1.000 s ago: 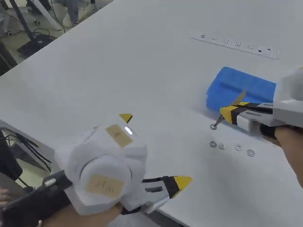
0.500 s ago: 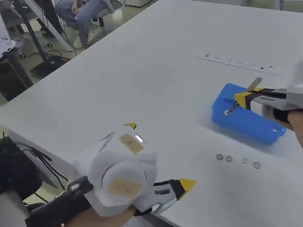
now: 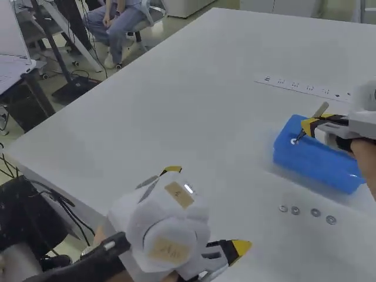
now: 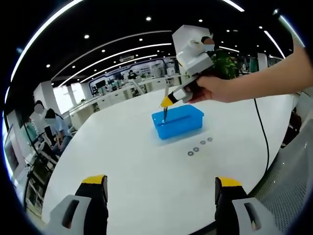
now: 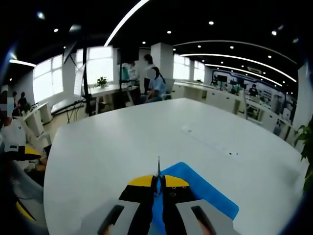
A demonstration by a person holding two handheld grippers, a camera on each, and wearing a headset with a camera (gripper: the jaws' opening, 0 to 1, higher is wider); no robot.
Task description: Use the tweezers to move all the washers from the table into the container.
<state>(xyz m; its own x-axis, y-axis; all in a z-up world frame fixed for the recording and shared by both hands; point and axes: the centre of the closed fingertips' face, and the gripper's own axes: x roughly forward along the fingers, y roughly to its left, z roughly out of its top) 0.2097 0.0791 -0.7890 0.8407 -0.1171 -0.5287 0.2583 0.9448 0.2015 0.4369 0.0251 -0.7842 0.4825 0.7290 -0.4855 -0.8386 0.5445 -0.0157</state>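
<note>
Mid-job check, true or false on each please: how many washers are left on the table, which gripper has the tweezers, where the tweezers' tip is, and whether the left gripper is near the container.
1. Four washers lie in a row on the table. True.
2. The left gripper is shut on the tweezers. False: it is open and empty; the right gripper is shut on the tweezers.
3. The tweezers' tip hangs over the blue container. True.
4. The left gripper touches the container. False: it is well apart from it, near the table's edge.

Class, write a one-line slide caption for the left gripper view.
Right gripper holds tweezers over the container; four washers lie on the table, left gripper open.
</note>
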